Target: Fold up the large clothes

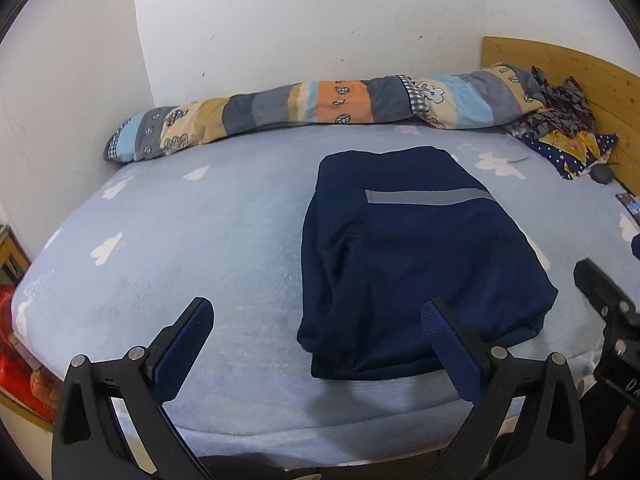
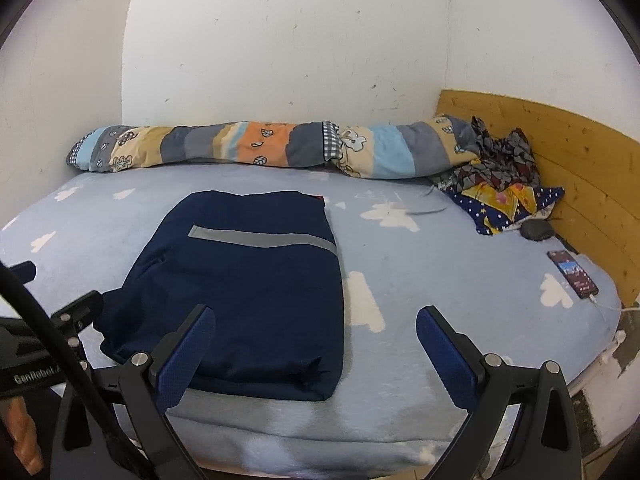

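Tongs, both spread wide and holding nothing, hover at the near edge of the pale blue cloud-print bed (image 2: 400, 360): left gripper (image 1: 316, 340), right gripper (image 2: 316, 338). Between them and just ahead lies the folded navy blue garment with a grey stripe (image 1: 416, 264), its long axis running away toward the wall. It sits right of the left tongs and left of the right, about equally near both.

I am in a home bedroom. A bed (image 2: 400, 360) with a pale blue, cloud-printed sheet fills the corner of plain white walls (image 2: 280, 40). A rolled patchwork quilt (image 2: 256, 148) lies along its far edge. A wooden headboard (image 2: 580, 184) stands at the right edge, with crumpled clothes (image 2: 500, 184) in that far right corner and a charging phone (image 2: 573, 272) nearby.
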Demonstrator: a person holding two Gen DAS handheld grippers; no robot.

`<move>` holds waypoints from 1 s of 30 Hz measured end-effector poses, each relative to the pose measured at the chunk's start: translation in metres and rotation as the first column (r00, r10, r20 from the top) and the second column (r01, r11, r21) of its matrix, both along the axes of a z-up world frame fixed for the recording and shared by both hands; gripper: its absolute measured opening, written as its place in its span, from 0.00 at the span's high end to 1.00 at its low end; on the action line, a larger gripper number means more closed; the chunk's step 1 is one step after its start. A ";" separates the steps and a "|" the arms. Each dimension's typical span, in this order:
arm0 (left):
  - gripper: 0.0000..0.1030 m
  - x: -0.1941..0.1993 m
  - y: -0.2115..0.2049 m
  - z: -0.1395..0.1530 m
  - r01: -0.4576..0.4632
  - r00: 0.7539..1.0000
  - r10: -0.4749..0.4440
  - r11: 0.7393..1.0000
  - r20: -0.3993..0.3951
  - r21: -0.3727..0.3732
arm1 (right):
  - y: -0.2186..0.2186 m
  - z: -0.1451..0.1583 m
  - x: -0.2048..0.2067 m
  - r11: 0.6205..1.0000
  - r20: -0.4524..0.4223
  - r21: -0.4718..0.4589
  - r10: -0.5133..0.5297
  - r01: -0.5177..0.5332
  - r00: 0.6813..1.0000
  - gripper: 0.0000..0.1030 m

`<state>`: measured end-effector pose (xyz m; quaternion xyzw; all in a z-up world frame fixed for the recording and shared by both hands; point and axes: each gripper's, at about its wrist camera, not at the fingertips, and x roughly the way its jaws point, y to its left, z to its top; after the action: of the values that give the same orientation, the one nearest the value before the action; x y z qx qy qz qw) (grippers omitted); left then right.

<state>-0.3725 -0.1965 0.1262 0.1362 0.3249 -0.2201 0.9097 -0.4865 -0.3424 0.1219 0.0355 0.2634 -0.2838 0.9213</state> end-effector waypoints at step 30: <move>0.00 -0.010 -0.002 -0.003 0.014 1.000 -0.015 0.999 0.022 0.038 | 0.004 0.000 -0.006 1.000 0.019 0.025 0.016 -0.016 1.000 0.01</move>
<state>-0.3820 -0.1983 0.1234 0.1580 0.3178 -0.2191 0.9089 -0.4921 -0.3382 0.1218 0.0478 0.2585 -0.2726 0.9255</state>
